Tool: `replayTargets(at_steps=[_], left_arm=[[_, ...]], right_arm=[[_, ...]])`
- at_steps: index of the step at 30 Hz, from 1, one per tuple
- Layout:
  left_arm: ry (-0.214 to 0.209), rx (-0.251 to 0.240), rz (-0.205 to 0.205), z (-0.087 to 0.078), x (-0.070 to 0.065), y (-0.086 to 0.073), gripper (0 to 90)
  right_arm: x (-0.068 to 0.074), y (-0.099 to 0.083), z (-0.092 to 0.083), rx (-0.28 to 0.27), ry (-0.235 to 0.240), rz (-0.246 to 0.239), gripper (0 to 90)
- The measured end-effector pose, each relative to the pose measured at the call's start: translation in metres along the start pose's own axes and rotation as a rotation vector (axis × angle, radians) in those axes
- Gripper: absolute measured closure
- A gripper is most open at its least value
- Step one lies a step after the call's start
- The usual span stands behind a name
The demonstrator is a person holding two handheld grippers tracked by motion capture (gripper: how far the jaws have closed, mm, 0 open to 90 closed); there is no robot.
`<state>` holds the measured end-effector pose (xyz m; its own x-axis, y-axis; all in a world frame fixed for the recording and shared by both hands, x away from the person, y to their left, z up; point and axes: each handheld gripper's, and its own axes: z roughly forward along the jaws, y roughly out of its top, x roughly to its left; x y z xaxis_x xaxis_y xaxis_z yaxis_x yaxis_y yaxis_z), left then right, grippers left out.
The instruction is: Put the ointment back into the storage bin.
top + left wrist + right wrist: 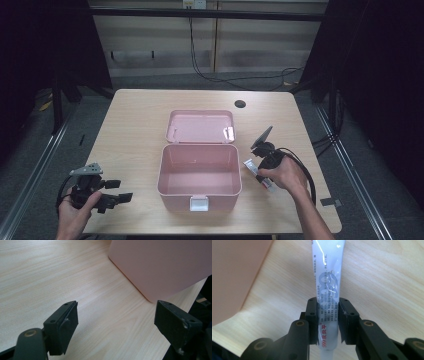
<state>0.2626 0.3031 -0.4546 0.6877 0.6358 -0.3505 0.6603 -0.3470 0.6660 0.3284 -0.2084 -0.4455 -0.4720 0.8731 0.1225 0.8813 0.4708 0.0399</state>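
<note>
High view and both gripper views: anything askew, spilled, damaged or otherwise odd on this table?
Nothing stands out. The pink box sits square with its lid folded back, no spill on the table. The right gripper is clamped on an intact white tube; the left gripper is open, holding nothing.

Glossy plastic tube [328, 282], smooth matt pink plastic box [199, 176], pale wood-grain table [135, 125]

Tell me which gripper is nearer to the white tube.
Right. The right gripper has its jaws shut on the white tube, just right of the open pink box. The left gripper sits open across the box, near the table's left front edge.
</note>
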Motion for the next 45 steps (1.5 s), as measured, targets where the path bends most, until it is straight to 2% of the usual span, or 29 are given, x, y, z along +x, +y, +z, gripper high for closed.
replayTargets(at_steps=[5,14,21,25,35,45], left_arm=[[0.0,0.007,0.005,0.001,0.0,0.0,19.1],[0.008,0.004,0.008,0.001,0.0,0.0,19.1],[0.005,0.0,0.008,0.0,0.0,0.0,19.1],[0.005,0.002,0.012,0.0,0.0,0.0,19.1],[0.007,0.004,0.015,0.0,-0.001,0.0,19.1],[0.006,0.003,0.015,0.0,0.0,0.0,19.1]], right_arm=[[0.001,-0.003,-0.003,0.004,0.011,-0.02,72.2],[-0.001,-0.01,-0.017,-0.011,0.0,-0.039,72.2],[-0.001,-0.014,-0.023,-0.022,0.02,-0.062,72.2],[-0.001,-0.015,-0.026,-0.011,0.013,-0.059,72.2],[-0.006,-0.021,-0.039,-0.034,0.021,-0.069,72.2],[-0.009,-0.024,-0.043,0.0,0.029,-0.092,72.1]])
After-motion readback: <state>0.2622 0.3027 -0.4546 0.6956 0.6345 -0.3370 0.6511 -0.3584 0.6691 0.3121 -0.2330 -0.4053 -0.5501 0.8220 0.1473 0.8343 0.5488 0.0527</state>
